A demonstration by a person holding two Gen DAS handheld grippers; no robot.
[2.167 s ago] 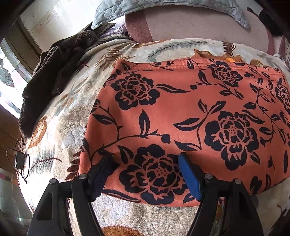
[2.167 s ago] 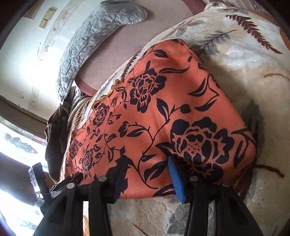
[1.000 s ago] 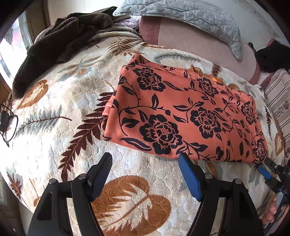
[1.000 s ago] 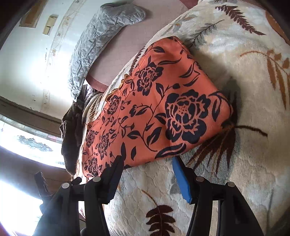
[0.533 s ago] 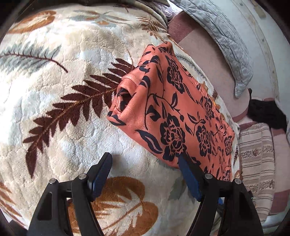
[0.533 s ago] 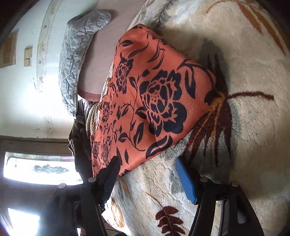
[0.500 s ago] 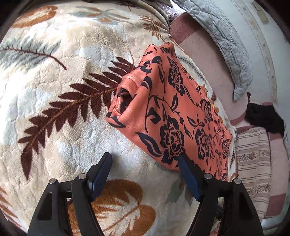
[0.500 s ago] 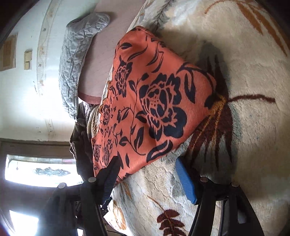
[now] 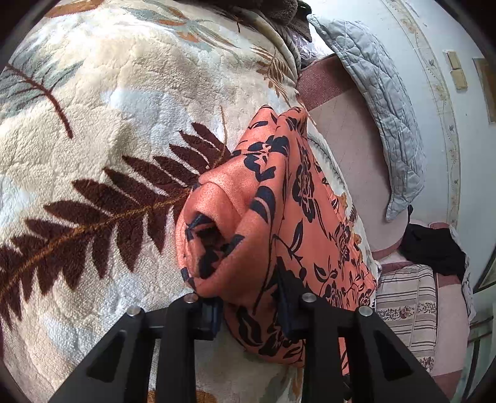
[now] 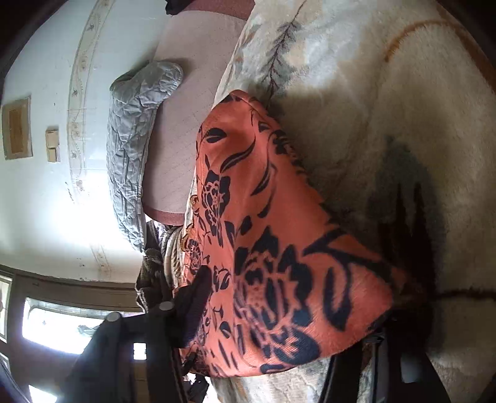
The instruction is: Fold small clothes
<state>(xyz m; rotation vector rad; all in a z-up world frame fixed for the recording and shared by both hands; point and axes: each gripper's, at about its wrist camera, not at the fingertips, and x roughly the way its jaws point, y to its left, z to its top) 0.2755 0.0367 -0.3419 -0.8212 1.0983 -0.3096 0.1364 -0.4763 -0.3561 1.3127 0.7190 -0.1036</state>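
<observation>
The garment is an orange cloth with black flowers, folded into a long strip on a cream leaf-print blanket. My left gripper is shut on the cloth's near left end, which bunches up between the fingers. In the right wrist view the same cloth fills the middle. My right gripper stands around the cloth's other end with its jaws wide apart; the cloth lies between and over the fingers, and the right finger is mostly hidden under it.
A grey quilted pillow and a pink headboard cushion lie behind the cloth. A striped cushion and a black item sit at the far right. A dark brown blanket is heaped at the top.
Both grippers have moved in onto the ends of the cloth. The left gripper has closed on its end and bunched it. The right gripper has slid around its end, still wide.
</observation>
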